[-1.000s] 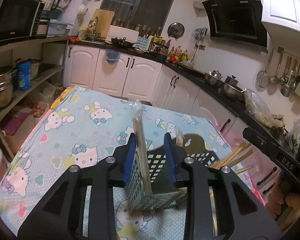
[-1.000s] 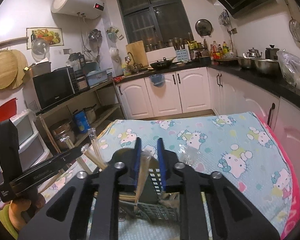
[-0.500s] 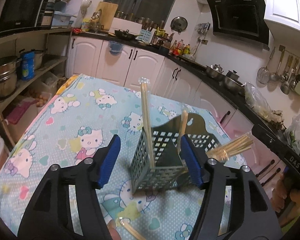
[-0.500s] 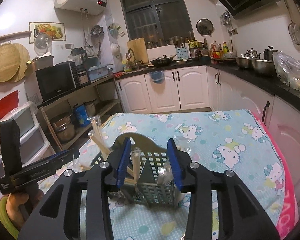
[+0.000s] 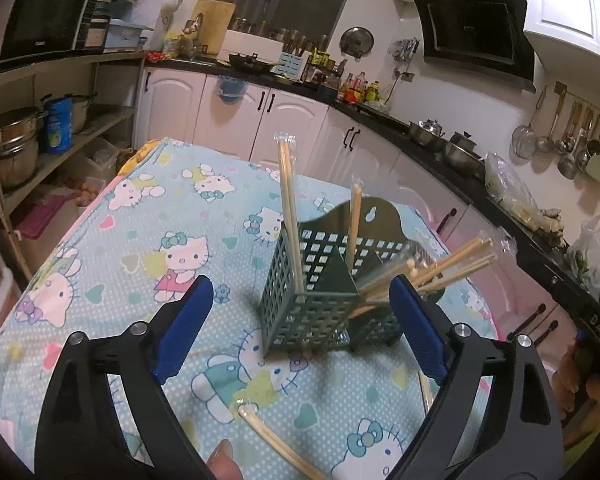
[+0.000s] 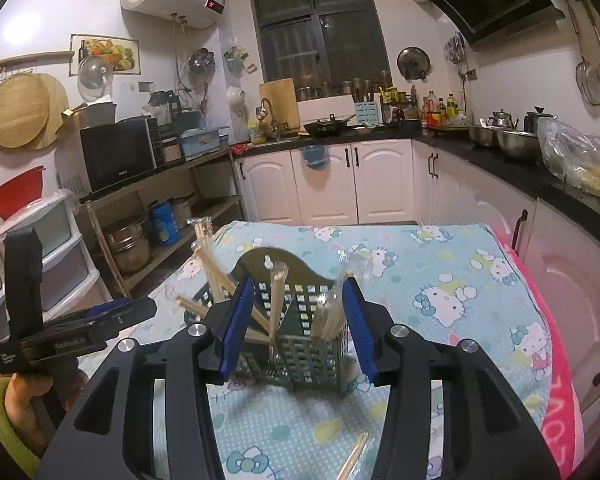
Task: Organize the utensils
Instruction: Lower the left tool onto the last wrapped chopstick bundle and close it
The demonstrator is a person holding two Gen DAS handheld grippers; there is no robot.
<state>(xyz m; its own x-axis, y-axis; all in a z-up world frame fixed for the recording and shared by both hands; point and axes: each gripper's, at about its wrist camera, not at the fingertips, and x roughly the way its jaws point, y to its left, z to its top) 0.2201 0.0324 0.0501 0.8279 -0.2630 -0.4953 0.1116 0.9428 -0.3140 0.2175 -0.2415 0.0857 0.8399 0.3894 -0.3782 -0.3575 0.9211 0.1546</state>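
Both tongs, left (image 5: pixel 300 328) and right (image 6: pixel 296 322), are gaping empty around the green perforated plastic holder (image 5: pixel 324 280), wooden chopsticks (image 5: pixel 288 216) leaning inside so they stand sorted.

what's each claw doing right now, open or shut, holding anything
Left claw: open, holding nothing, facing the green utensil basket.
Right claw: open, holding nothing, its pads either side of the basket.

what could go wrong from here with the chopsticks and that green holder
1. The green holder looks light, and the tall wrapped chopsticks stand near its edge. A bump from either open tool could tip it.
2. The splayed chopsticks lean far out over the rim and might snag the left tool or slide out.
3. Loose chopsticks on the tablecloth lie near the table's edge and could roll off.
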